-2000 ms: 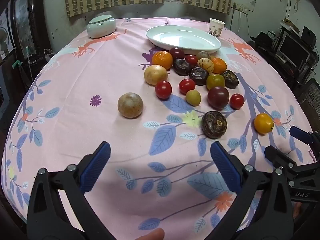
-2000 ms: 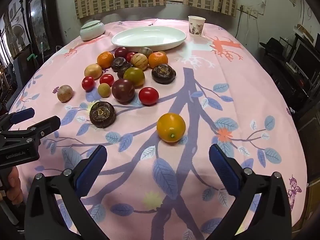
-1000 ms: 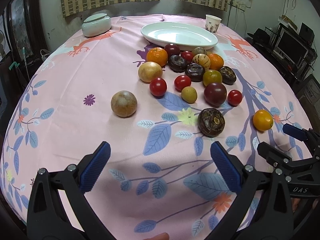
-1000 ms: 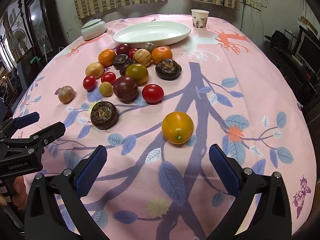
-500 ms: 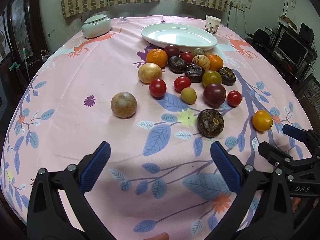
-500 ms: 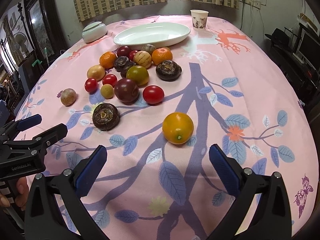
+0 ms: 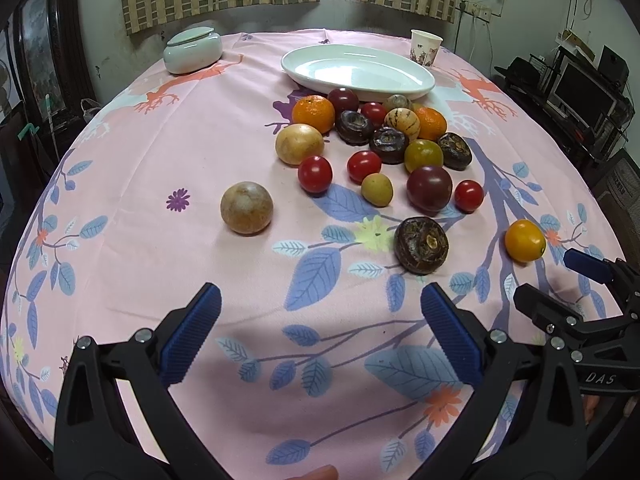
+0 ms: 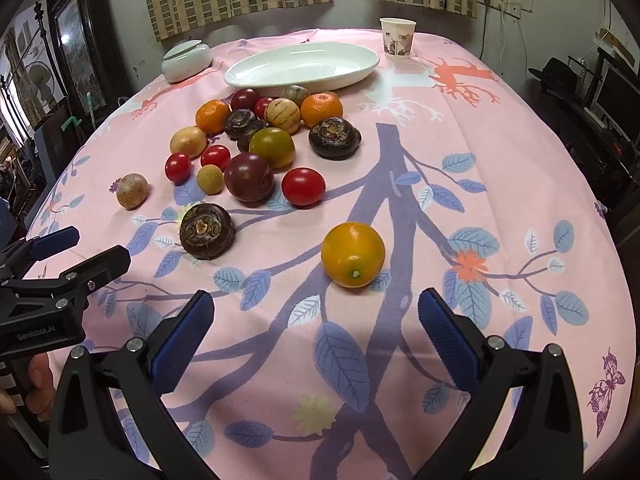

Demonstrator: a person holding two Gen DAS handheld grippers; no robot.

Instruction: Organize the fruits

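You have nineteen fruits in all. Count four red tomatoes, four dark brown ridged ones, two oranges and two purple plums. There are two pale striped fruits, two large tan balls and one small tan ball. Add one green-orange tomato and, off at 4 o'clock from the pile, one yellow fruit. At 12 o'clock sits one plate, with one cup and one lidded dish.
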